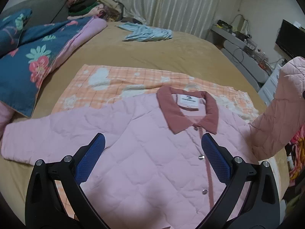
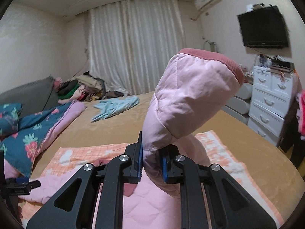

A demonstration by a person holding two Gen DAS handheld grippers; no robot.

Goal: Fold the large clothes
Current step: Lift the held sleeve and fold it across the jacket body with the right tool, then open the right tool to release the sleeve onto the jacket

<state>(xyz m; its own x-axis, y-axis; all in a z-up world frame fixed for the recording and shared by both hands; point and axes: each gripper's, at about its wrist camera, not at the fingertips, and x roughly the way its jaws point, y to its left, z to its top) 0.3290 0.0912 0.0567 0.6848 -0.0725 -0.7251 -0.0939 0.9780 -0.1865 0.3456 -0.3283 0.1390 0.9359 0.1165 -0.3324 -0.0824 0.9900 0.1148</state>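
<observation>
A pink quilted jacket (image 1: 152, 148) with a dusty-rose collar (image 1: 187, 112) lies front up, buttoned, on an orange checked blanket (image 1: 114, 78). My left gripper (image 1: 152, 158) is open and empty, hovering over the jacket's chest, its blue pads either side of the button placket. My right gripper (image 2: 151, 164) is shut on the jacket's right sleeve (image 2: 188, 103) and holds it raised above the bed, cuff up. The lifted sleeve also shows at the right edge of the left wrist view (image 1: 282, 110). The jacket's left sleeve (image 1: 28, 137) lies flat, stretched out to the left.
The bed has a tan sheet (image 1: 162, 51). A blue floral quilt (image 1: 32, 57) is bunched at the left. A light blue garment (image 1: 146, 33) lies at the far side, with a clothes pile (image 1: 89, 7) behind it. A white drawer chest (image 2: 270, 97) stands right of the bed.
</observation>
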